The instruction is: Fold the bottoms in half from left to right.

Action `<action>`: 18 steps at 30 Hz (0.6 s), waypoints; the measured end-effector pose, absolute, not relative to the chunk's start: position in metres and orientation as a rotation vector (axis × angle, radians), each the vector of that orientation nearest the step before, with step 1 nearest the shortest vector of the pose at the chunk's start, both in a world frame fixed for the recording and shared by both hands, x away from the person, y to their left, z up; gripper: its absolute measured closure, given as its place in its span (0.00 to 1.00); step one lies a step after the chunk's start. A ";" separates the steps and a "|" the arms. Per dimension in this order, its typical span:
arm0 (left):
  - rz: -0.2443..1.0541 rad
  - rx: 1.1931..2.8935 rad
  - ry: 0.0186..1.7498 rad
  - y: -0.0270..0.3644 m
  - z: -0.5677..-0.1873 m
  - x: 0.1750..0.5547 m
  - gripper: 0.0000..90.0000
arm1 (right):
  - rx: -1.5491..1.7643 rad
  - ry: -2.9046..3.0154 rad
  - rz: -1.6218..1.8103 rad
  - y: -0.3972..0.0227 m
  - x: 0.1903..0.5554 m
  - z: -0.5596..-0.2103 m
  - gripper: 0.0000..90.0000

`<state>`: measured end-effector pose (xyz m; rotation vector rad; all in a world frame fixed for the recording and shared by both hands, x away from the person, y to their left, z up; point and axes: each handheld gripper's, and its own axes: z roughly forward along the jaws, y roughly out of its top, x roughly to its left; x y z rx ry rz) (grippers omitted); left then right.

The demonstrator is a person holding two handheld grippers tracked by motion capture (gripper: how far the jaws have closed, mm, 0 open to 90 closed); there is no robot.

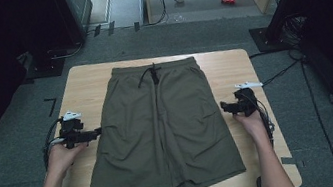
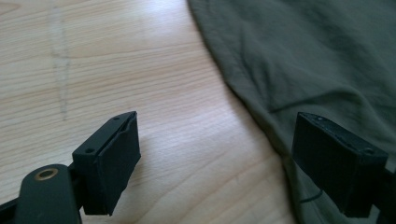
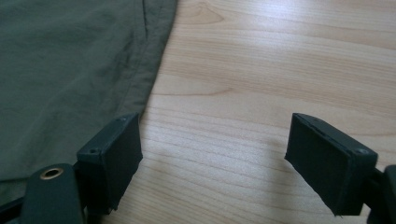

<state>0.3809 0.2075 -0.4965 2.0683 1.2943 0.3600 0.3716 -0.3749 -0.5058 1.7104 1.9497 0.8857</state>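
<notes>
The olive shorts point(image 1: 160, 130) lie flat in the middle of the bench point(image 1: 81, 94). The left claw point(image 1: 94, 133) and right claw point(image 1: 225, 107) wait released at the shorts' side hems. Probably the folding begins: next, each claw must pinch its hem.

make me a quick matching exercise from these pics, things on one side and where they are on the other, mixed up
Things:
1. olive green fabric shorts
2. black drawstring
3. left black two-jaw tongs
4. right black two-jaw tongs

Places:
A. open beside the shorts' right edge in the high view
B. spread flat in the middle of the light wooden table
C. open beside the shorts' left edge in the high view
D. at the waistband, on the far side

Pairs: 1-B, 2-D, 3-C, 4-A
</notes>
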 end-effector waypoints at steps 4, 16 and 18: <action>0.336 2.085 1.243 0.207 -0.494 0.378 0.18 | 1.697 1.958 0.892 -0.372 0.371 -0.503 0.21; 0.296 2.093 1.152 0.210 -0.488 0.370 0.19 | 1.668 1.973 0.912 -0.366 0.369 -0.497 0.24; 0.291 2.096 1.131 0.210 -0.487 0.368 0.22 | 1.663 1.980 0.918 -0.365 0.369 -0.497 0.24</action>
